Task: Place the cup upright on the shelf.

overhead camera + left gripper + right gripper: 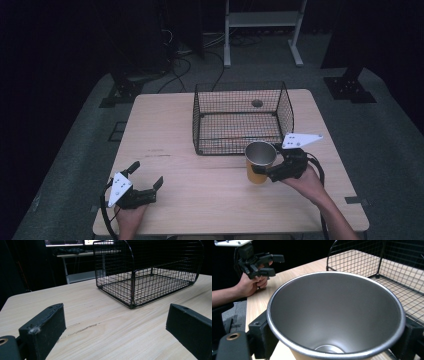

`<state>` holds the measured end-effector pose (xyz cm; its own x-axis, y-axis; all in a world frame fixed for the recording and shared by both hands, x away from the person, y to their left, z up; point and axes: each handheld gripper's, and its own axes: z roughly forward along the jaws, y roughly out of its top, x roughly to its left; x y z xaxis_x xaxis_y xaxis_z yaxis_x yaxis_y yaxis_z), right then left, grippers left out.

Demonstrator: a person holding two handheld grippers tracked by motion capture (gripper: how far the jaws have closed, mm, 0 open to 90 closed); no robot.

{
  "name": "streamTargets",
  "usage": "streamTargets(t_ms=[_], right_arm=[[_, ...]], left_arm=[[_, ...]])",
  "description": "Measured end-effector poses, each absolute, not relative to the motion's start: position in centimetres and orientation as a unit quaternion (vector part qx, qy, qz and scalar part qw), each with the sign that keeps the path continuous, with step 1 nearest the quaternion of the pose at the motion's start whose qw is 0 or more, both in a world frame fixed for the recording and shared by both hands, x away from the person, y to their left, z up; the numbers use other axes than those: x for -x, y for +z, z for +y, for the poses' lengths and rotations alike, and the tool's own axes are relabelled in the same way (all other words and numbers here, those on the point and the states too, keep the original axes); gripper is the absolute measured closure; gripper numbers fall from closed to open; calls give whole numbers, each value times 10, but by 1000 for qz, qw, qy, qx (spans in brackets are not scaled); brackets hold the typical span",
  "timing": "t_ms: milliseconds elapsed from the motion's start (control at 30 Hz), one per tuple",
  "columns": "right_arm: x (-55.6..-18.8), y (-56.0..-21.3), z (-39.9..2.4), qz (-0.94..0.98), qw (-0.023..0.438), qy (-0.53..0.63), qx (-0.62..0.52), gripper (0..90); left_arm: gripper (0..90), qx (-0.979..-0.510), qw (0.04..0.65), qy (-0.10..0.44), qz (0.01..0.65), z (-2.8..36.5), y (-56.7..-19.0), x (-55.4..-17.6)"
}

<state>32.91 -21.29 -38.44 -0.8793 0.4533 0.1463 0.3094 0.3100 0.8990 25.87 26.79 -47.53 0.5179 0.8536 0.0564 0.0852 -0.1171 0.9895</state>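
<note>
— High view first: where does the job stand?

— I have the right gripper pinching the cup, a metal tumbler with an orange-tan outside. It sits near the front of the table, just before the wire basket. I cannot tell whether its base rests on the wood or hangs a little above it.

— And the grip itself?

— From the right gripper view I see the rim of the cup between my two black jaws, one at each side of the wall. It looks upright and empty.

— What is the left doing?

— My left gripper rests low at the near left corner, jaws spread wide with nothing between them. Its own view looks across bare wood at the basket, well apart from it.

— So which step is this?

— I judge it as the carry: cup gripped, basket not yet reached.

— What does the next move ask of me?

— Lift high enough to clear the front wall of the basket, go forward over it, then lower onto the mesh floor before I let go. Keep the cup upright; a round, smooth wall could slip or turn in the jaws.
</note>
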Motion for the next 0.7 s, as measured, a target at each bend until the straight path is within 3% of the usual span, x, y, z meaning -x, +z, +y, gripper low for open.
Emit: streamTargets(t_ms=[700], right_arm=[[-360,-341,-231,799,75,549,-234,123]], left_arm=[[18,-666,563,339,354,268,-475,-259]])
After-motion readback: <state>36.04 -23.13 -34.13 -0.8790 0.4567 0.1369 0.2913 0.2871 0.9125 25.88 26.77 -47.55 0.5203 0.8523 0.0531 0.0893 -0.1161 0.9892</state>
